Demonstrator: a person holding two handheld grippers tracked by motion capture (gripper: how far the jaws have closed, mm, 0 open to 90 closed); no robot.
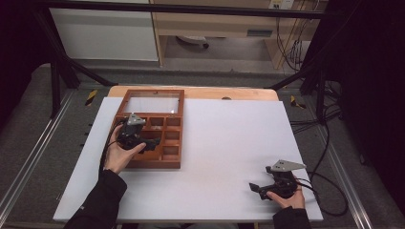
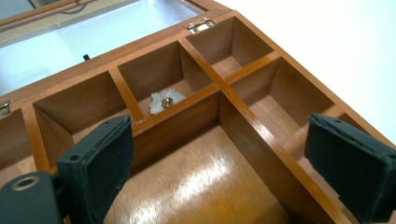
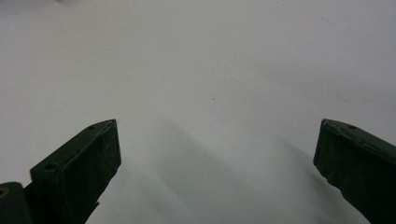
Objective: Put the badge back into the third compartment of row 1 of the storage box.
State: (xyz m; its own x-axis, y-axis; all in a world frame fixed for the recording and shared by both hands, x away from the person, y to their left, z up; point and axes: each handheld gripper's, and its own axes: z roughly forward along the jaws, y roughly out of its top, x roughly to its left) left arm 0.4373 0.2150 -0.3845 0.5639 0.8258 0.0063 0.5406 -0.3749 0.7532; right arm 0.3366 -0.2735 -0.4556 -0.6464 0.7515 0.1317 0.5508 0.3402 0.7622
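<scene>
I can't make out any readable text, label, brand or number from here. The wooden box [image 1: 152, 129] carries no lettering on its dividers or hinge in the left gripper view, and the white worktop [image 1: 229, 143] is plain. A small plate on the far cabinet [image 1: 260, 33] is too blurred to read.

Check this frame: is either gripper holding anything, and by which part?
Nothing is held. The left gripper is open above the wooden box, jaws apart and bare. The right gripper is open over the white tabletop.
</scene>
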